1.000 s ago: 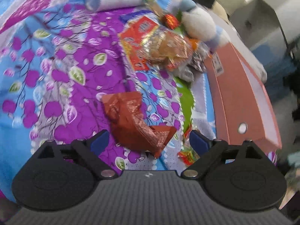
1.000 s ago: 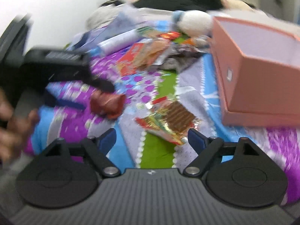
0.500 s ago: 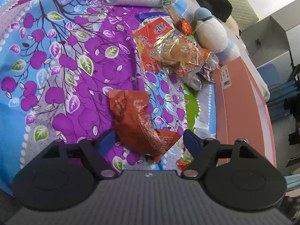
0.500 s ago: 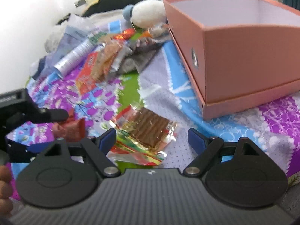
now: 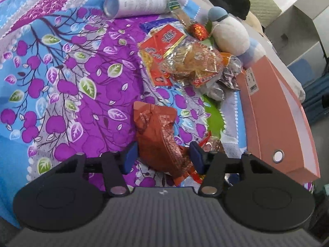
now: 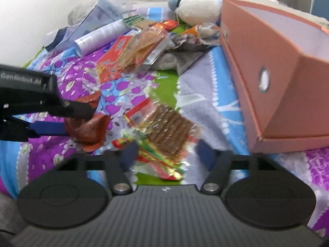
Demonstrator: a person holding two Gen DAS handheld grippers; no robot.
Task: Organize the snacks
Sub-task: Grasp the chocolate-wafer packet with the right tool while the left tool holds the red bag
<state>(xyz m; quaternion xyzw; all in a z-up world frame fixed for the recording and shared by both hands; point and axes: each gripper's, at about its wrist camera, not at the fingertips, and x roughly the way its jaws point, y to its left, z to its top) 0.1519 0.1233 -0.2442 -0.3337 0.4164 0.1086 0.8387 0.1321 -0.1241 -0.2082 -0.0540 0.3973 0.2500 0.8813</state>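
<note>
Left gripper (image 5: 162,157) jaws apart, straddling brown packet (image 5: 159,138) on bedspread (image 5: 61,94). Right gripper (image 6: 166,154) open around wafer pack (image 6: 164,129). Box (image 6: 277,78) at 2 o'clock.

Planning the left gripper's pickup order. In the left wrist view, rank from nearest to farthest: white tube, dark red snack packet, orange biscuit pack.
1. Dark red snack packet, between the left gripper's fingers.
2. Orange biscuit pack, ahead in the pile.
3. White tube, far back, left of the pile.
</note>
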